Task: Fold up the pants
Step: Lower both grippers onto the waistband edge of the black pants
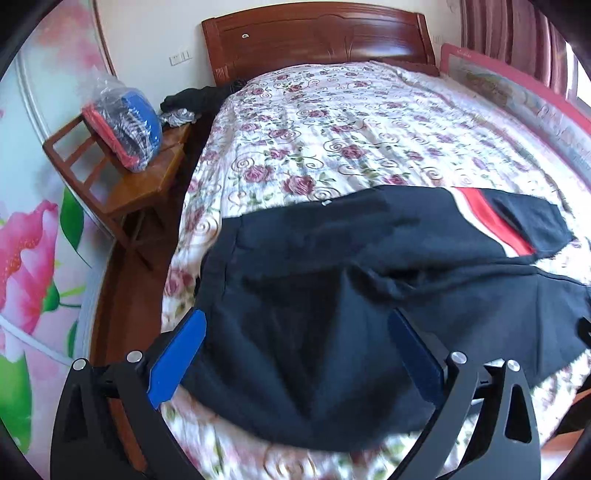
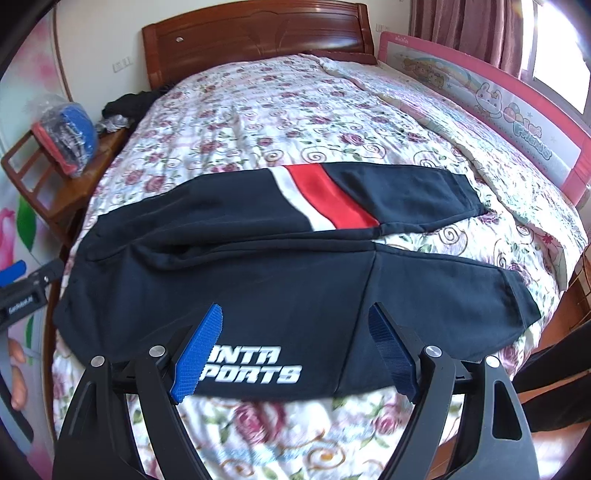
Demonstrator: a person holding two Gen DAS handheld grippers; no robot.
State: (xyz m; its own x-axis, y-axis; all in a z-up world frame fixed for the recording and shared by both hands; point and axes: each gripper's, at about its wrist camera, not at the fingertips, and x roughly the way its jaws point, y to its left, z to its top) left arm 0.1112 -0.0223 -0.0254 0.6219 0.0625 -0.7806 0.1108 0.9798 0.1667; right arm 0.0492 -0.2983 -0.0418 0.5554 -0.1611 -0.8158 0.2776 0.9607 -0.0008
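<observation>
The dark pants (image 2: 258, 280) lie spread across the bed (image 2: 295, 122), the 2 legs pointing to the right. The left tool (image 1: 295, 347) and the right tool (image 2: 295, 347) are both released, fingers wide apart above the pants, grasping nothing.

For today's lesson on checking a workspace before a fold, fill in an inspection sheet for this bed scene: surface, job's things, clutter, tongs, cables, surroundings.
Surface: bed with floral bedspread, lightly wrinkled.
Job's things: dark sports pants laid flat across the bed, both legs spread toward the right; red and white stripe on the far leg; white lettering on the near leg.
Clutter: dark clothing heaped by the headboard.
Tongs: left tongs open above the waist end; right tongs open above the near leg; neither grips fabric.
Cables: nothing seen.
Surroundings: wooden headboard; wooden chair holding a plastic-wrapped bundle; pink cartoon bed rail; curtains.
</observation>
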